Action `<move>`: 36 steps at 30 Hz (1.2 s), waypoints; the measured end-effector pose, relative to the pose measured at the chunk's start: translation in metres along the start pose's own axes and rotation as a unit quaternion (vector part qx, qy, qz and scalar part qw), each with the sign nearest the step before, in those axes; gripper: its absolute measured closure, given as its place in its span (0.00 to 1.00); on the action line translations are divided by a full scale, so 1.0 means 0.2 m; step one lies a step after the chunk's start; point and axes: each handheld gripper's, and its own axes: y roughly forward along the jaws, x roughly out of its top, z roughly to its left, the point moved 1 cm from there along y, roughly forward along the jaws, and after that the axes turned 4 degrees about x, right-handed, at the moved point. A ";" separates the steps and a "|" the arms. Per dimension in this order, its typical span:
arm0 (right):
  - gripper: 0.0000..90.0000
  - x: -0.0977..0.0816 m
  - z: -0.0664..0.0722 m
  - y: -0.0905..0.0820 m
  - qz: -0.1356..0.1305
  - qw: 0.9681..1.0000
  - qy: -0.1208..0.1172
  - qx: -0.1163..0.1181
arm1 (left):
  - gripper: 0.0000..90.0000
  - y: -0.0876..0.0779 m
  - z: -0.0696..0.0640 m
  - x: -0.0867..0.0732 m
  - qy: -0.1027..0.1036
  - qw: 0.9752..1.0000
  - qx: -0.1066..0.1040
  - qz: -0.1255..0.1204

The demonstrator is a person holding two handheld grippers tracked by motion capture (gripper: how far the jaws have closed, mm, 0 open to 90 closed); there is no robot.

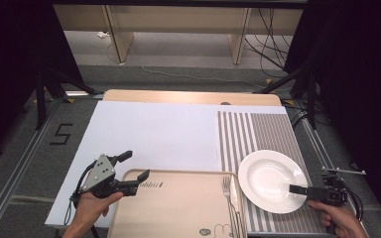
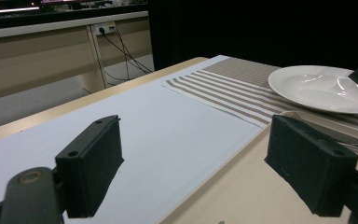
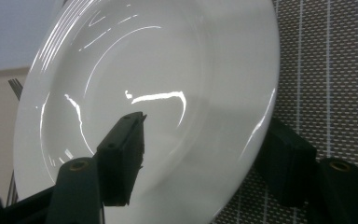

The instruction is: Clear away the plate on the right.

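Your right gripper (image 1: 297, 189) straddles the near rim of the round white ceramic plate (image 1: 270, 179): in the right gripper view one jaw sits over the bowl, the other beneath the rim. Can't tell whether they pinch the rim yet.

The plate lies on the grey-and-white striped woven placemat (image 1: 258, 131), its left edge just beside the tray. Looks like the grasp step: clamp the rim firmly before you lift, since glazed rims slip.

Your left gripper (image 1: 131, 170) is released, jaws wide apart over the far-left corner of the beige rectangular plastic tray (image 1: 178, 208), holding nothing.

A silver metal fork (image 1: 228, 191) lies along the tray's right edge.

Tray print: a small logo near the top, unreadable, and a cartoon rabbit figure at the bottom right. A black "5" (image 1: 61, 134) is marked on the floor far left.
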 end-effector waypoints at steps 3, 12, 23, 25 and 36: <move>0.45 0.00 -0.01 -0.01 0.003 1.000 -0.001 0.003 | 0.19 0.00 0.00 0.00 0.000 1.000 0.000 0.000; 0.51 0.01 -0.04 -0.01 0.015 1.000 -0.009 0.018 | 0.19 0.00 0.00 0.00 0.001 1.000 -0.001 0.000; 0.59 0.00 -0.05 0.00 0.008 0.999 0.019 0.024 | 0.19 0.00 0.00 0.00 0.001 1.000 -0.001 0.002; 0.59 0.00 -0.05 0.00 0.011 0.999 0.032 0.024 | 0.19 0.00 0.00 0.00 0.002 1.000 -0.002 0.002; 0.65 0.00 -0.08 0.00 0.007 0.998 0.038 0.045 | 0.19 0.00 0.00 0.00 0.003 1.000 -0.003 0.002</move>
